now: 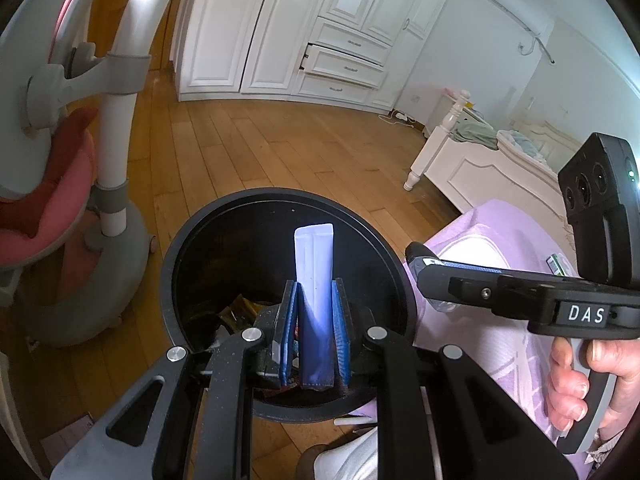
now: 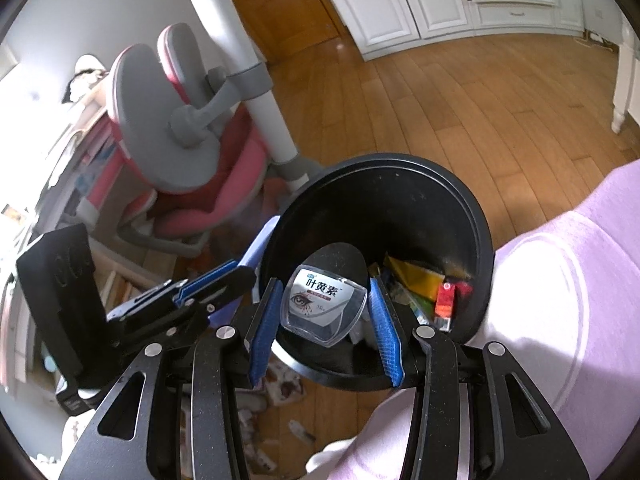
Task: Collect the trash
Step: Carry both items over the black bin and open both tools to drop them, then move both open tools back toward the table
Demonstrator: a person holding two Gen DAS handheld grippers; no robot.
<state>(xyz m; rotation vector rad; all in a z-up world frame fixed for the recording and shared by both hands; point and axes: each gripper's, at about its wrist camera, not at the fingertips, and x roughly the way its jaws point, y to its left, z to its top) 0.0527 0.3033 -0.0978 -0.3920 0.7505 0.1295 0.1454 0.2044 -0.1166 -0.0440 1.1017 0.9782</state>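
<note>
A round black trash bin (image 1: 188,240) stands on the wooden floor. My left gripper (image 1: 315,286) hangs over its mouth, shut on a long white and blue sachet (image 1: 314,256) that stands upright between the blue pads. In the right wrist view the bin (image 2: 476,216) holds a yellow wrapper (image 2: 416,276), a small red box (image 2: 446,300) and other scraps. Above its near rim, my right gripper (image 2: 325,282) is shut on a clear plastic blister pack (image 2: 324,304) with a printed label. Each gripper shows in the other's view: the right gripper (image 1: 424,264) beside the bin, the left gripper (image 2: 224,272) at the bin's left.
A pink and grey chair (image 2: 192,128) with a white post (image 2: 248,64) stands just left of the bin. Lilac fabric (image 2: 560,280) rises on its right. Paper scraps (image 2: 280,384) lie on the floor near the bin. White wardrobes (image 1: 280,28) and a bed (image 1: 480,164) stand farther off.
</note>
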